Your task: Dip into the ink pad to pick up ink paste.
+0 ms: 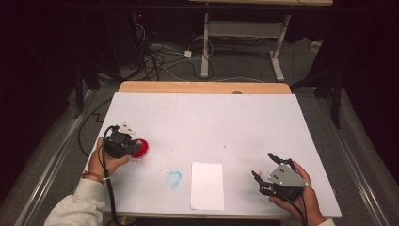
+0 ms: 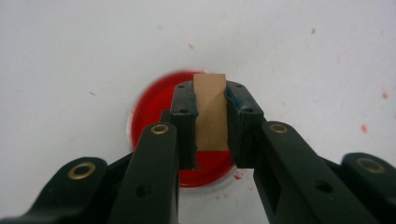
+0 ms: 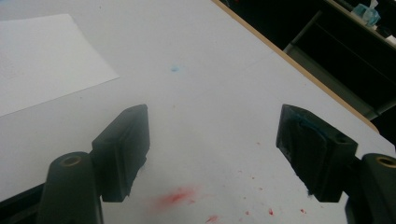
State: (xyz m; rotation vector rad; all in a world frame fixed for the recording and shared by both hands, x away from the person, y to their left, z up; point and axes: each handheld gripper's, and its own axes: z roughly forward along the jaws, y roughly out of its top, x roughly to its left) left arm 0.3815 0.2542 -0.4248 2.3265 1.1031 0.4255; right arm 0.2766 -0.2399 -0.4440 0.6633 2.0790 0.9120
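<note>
Wooden block [image 2: 211, 112] clamped in left gripper [image 2: 210, 126] jaws over red dish [image 2: 149, 112]; right gripper [image 3: 212, 154] jaws apart.

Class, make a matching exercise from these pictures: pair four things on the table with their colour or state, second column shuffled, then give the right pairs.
Column one:
1. left claw
2. right claw
3. round dish
4. sheet of paper

Column two:
A. red
B. open, nothing between the pads
C. white, lying flat
D. shut on a wooden block

Pairs: 1-D, 2-B, 3-A, 4-C
</note>
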